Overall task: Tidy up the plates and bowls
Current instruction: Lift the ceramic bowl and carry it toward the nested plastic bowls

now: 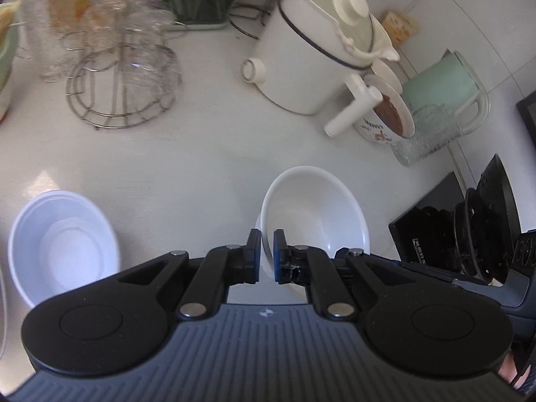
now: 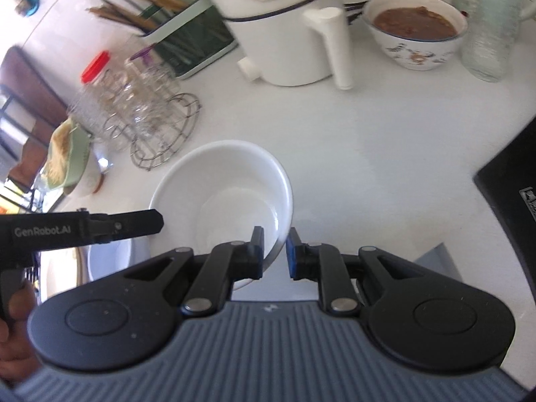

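A white bowl (image 1: 315,214) hangs tilted above the white counter. My left gripper (image 1: 267,251) is shut on its near rim, one pad inside and one outside. In the right wrist view the same bowl (image 2: 227,194) has its right rim between the pads of my right gripper (image 2: 276,251), which is shut on it. The left gripper (image 2: 147,223) reaches in from the left to the bowl's opposite rim. A second white bowl (image 1: 63,241) sits on the counter at the left, and part of it (image 2: 107,261) also shows under the left tool.
A white pot with a handle (image 1: 301,67), a wire rack of glasses (image 1: 124,77), a patterned bowl of brown food (image 2: 415,30) and a green jug (image 1: 442,90) line the back. A black cooktop (image 1: 425,224) is at the right, a chopstick holder (image 2: 187,37) at the back left.
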A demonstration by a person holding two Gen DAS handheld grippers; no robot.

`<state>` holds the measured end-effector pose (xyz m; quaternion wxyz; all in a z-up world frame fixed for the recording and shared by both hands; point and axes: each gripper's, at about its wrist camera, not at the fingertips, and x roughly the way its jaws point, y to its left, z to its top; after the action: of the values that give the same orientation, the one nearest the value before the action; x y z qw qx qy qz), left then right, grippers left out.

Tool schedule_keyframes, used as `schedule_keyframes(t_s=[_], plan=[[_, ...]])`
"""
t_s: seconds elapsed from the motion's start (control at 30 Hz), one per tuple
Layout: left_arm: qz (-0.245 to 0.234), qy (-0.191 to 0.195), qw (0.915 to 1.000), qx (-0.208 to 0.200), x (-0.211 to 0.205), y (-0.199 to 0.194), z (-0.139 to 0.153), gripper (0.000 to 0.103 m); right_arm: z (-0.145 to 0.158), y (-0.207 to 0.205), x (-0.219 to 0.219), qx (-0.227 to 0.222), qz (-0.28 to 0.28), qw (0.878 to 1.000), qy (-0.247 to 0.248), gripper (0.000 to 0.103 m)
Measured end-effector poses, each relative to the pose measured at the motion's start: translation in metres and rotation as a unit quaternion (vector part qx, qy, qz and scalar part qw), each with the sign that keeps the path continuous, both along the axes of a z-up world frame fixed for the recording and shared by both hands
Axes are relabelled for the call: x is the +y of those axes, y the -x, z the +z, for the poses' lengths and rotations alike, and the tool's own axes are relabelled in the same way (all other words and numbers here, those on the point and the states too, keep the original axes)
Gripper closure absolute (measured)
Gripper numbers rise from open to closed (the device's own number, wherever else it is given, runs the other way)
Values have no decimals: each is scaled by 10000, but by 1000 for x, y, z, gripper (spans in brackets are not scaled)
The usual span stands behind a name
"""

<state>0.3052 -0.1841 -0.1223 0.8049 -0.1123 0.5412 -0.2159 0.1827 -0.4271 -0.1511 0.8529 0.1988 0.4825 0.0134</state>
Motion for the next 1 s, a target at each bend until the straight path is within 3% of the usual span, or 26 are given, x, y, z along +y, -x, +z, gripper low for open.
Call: schedule_keyframes(t_s=[0.2, 0.47, 1.0], plan=[[355, -124, 9991, -195, 40, 11, 10, 95, 8, -9, 35, -108, 406, 9991, -12, 85], [1055, -15, 9941, -256, 95, 24, 19, 95, 16, -26, 78, -223, 1112, 9935, 27, 85], [2369, 23, 9715, -88, 189, 47, 6, 95, 6, -63, 170, -90, 2401, 9707, 90, 85]])
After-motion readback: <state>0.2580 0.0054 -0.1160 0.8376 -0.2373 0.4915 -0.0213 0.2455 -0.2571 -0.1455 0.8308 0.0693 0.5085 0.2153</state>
